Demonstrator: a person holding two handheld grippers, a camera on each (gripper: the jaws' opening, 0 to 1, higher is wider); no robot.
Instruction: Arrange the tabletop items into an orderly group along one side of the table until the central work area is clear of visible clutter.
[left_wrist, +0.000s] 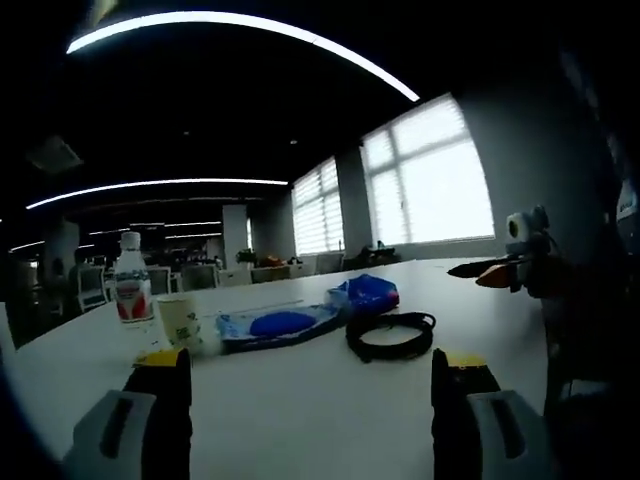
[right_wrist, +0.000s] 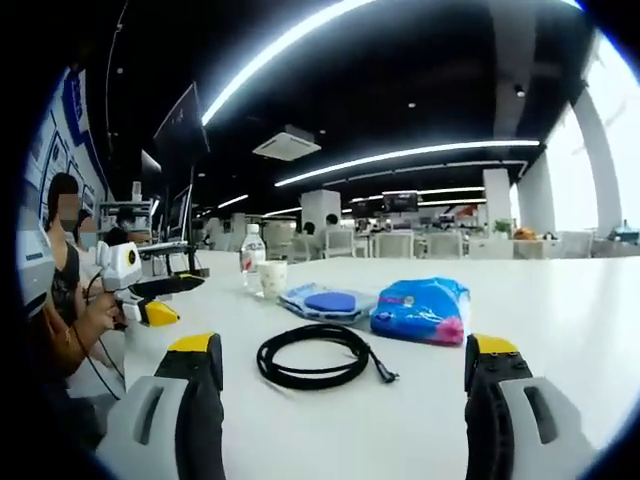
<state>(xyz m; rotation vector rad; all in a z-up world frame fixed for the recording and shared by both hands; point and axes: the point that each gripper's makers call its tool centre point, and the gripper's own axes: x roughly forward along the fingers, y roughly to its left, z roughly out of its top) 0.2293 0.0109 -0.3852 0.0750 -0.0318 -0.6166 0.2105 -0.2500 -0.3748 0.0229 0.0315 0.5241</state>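
Black cable is lying coiled on the white table, nearest the right gripper. Behind it, a blue bag and a flat pouch are sitting side by side, with a paper cup and a bottle standing further back. Both grippers are hanging wide open, holding nothing. In my view, the loose cable could be catching the bag and dragging it. The left gripper could be tipping the cup or bottle by bumping them.
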